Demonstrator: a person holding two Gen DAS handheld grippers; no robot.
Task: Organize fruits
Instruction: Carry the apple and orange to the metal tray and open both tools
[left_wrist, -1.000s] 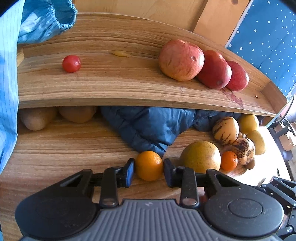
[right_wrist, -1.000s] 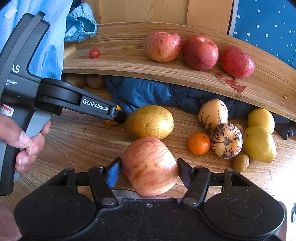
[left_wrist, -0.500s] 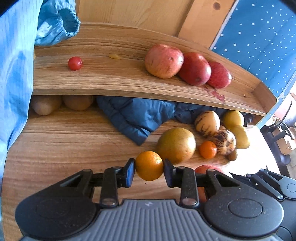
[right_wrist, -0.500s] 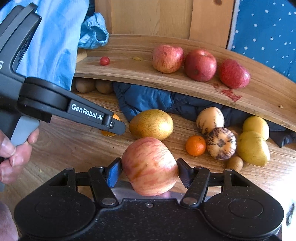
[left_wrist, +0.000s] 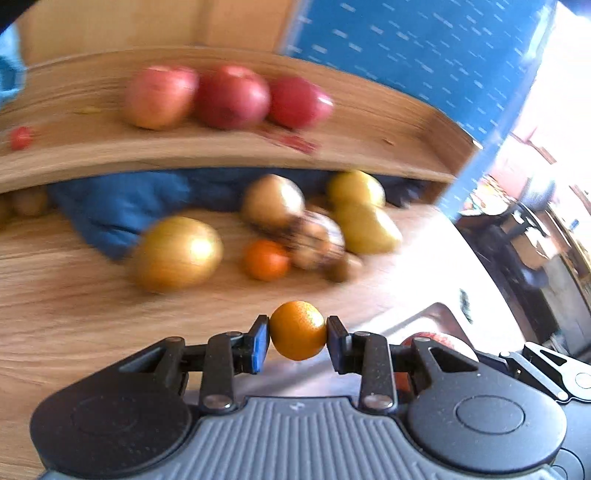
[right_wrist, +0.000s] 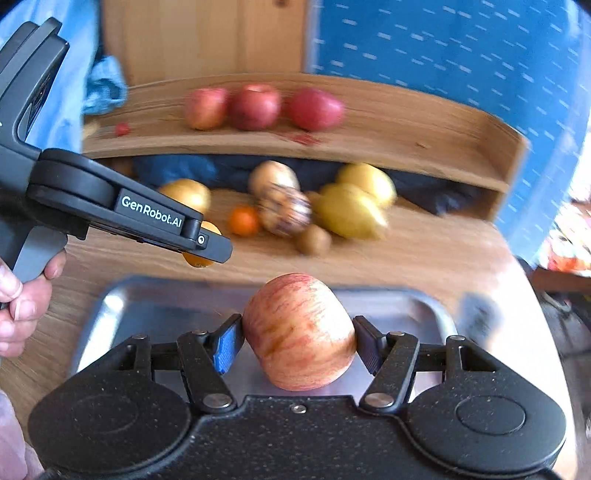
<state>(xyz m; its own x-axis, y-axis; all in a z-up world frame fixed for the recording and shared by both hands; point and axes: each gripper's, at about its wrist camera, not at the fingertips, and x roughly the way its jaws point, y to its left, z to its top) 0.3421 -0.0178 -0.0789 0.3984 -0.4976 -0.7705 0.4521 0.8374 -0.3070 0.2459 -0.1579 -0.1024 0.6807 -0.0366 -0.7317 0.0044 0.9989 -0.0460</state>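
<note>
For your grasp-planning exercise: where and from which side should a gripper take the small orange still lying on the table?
Grip the small orange across its round middle, coming from the open table in front. The striped melon crowds one side, so set the gripper's fingers front and back rather than side to side.

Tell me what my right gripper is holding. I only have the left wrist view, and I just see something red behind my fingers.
Observer: The right gripper is shut on a big red-and-yellow streaked apple.
Operator: What is under it?
Observer: A shallow silver metal tray; the apple is above its middle.
Operator: Is my small round orange over that tray?
Observer: Not clearly. In the right wrist view, the left gripper holds the orange near the tray's far left corner, seemingly just beyond the rim.
</note>
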